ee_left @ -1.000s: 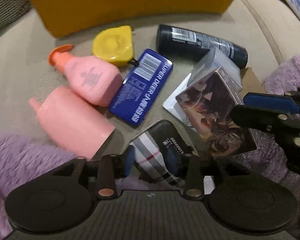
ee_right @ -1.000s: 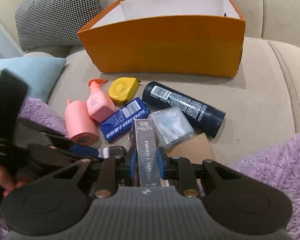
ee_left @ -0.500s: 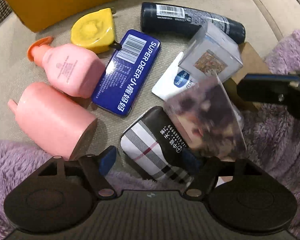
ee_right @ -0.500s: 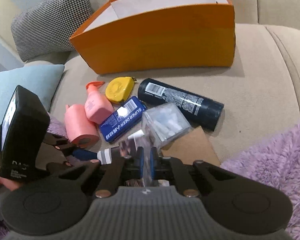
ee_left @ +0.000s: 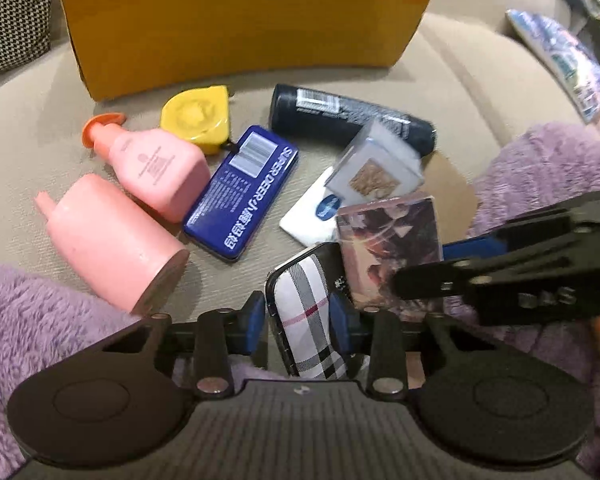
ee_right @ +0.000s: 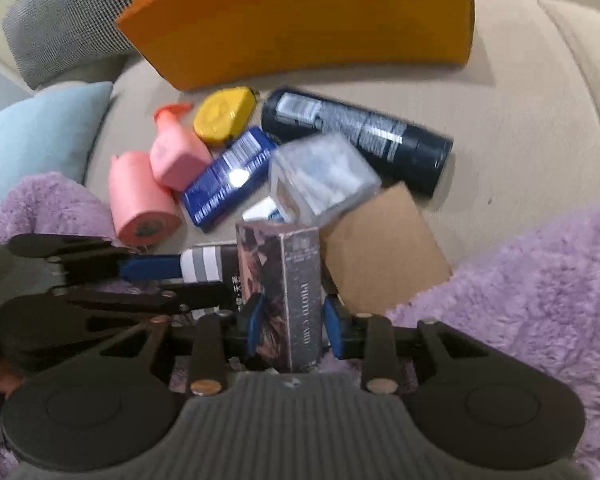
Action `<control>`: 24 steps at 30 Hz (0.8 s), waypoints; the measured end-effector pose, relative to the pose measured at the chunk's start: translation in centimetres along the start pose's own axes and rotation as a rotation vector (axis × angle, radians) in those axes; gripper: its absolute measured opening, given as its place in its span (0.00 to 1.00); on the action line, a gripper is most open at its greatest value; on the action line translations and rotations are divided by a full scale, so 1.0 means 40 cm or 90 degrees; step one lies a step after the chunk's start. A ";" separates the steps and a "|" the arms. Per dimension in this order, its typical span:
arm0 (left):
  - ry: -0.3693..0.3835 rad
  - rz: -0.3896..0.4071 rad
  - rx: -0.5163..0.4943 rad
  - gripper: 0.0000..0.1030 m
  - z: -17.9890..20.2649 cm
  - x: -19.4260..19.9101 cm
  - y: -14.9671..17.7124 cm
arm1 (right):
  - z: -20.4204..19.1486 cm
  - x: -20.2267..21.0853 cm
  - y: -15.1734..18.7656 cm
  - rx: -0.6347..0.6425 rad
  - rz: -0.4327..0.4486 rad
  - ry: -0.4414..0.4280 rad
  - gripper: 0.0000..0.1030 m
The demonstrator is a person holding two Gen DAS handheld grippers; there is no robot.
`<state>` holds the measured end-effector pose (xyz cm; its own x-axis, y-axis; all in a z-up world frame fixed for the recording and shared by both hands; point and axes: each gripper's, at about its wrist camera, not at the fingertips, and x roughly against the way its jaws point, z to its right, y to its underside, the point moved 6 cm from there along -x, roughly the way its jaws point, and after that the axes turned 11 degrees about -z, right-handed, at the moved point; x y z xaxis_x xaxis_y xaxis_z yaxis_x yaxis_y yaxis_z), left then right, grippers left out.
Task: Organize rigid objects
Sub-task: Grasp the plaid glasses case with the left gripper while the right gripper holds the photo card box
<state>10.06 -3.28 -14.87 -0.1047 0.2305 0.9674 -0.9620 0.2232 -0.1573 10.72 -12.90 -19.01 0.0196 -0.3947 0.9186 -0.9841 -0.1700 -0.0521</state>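
My left gripper (ee_left: 299, 326) is shut on a plaid-patterned case (ee_left: 306, 320), near the sofa's front edge. My right gripper (ee_right: 292, 326) is shut on a dark photo card box (ee_right: 290, 292), which also shows in the left wrist view (ee_left: 388, 240). The two held items sit side by side. Behind them on the beige sofa seat (ee_left: 460, 80) lie two pink bottles (ee_left: 112, 236), a yellow tape measure (ee_left: 196, 118), a blue tin (ee_left: 244, 196), a dark spray can (ee_left: 348, 120) and a clear plastic box (ee_left: 376, 168). An orange box (ee_left: 236, 20) stands at the back.
A purple fluffy blanket (ee_right: 532, 300) covers the front of the seat on both sides. A brown cardboard piece (ee_right: 384, 248) lies right of the photo card box. A light blue cushion (ee_right: 40, 136) and a houndstooth cushion (ee_right: 68, 12) are at the left.
My left gripper opened and then shut again on the plaid case. My right gripper turned the photo card box and moved it down next to the plaid case.
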 end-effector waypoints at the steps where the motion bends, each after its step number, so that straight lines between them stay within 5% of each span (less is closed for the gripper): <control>1: 0.006 0.006 -0.004 0.39 0.003 0.005 0.004 | 0.002 -0.004 -0.002 -0.005 -0.003 -0.005 0.36; 9: 0.066 -0.004 -0.007 0.39 -0.008 -0.028 0.005 | -0.007 0.032 0.008 -0.009 0.042 -0.004 0.30; 15: 0.048 -0.045 -0.030 0.38 0.020 -0.074 0.006 | -0.019 0.062 0.017 0.007 0.080 0.021 0.28; 20: 0.084 0.020 0.015 0.23 0.003 -0.028 0.018 | -0.030 0.084 0.013 0.019 0.110 0.023 0.26; 24: 0.109 0.102 0.054 0.21 -0.018 0.039 0.030 | -0.051 0.119 0.005 0.048 0.146 0.024 0.23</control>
<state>8.92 -1.97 -13.72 -0.2198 0.4149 0.8829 -0.9552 0.0924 -0.2812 10.27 -12.96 -13.83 -0.2110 -0.3970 0.8932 -0.9458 -0.1480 -0.2892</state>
